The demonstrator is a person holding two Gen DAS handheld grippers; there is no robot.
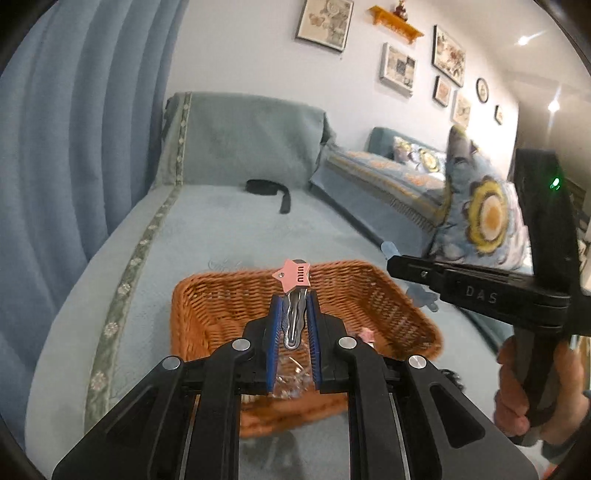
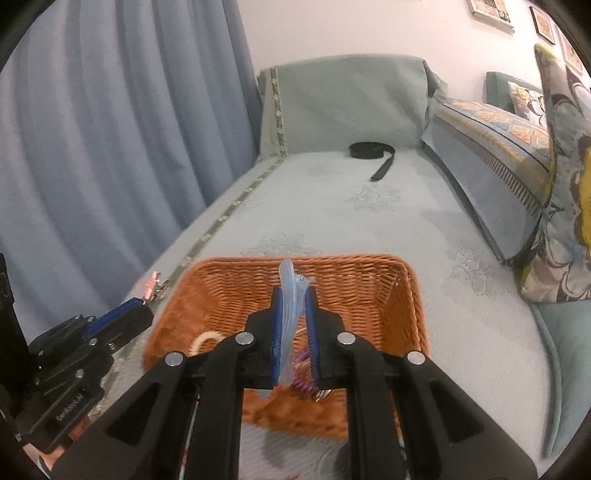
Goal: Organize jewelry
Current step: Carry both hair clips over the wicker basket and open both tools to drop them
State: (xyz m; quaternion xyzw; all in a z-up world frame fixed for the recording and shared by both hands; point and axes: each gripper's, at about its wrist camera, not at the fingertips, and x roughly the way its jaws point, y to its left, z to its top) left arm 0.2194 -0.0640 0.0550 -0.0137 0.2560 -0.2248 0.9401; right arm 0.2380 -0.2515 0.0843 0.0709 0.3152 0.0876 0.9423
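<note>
Across the pale blue-green daybed (image 2: 369, 229), with its blue curtain (image 2: 110, 129) on the left and framed pictures (image 1: 325, 22) on the wall behind, an orange wicker basket (image 2: 369, 280) sat on the cover near the front edge. Patterned cushions (image 1: 484, 214) leaned at the right side, and a black strap (image 2: 373, 153) lay coiled far back by the backrest, well apart from the basket.

Both grippers were above the basket. The right gripper (image 2: 293, 291) showed in the left wrist view as a black body stamped "DAS", with a green light lit on it, held by a hand (image 1: 532, 391). The left gripper (image 1: 295, 295) showed in the right wrist view with a label that looked like "GenRobot.AI", though small and hard to read.

The left gripper's jaws were clamped on a metal hair clip (image 1: 293, 314) topped with a pink star (image 1: 293, 275), which stuck out past the fingertips. The right gripper's jaws were clamped on a pale blue translucent hair clip (image 2: 290, 295).

Inside the basket lay a cream ring (image 2: 205, 341), a purple coiled hair tie (image 2: 301, 373) and some clear pieces, partly hidden behind the blue pads (image 1: 275, 321).
</note>
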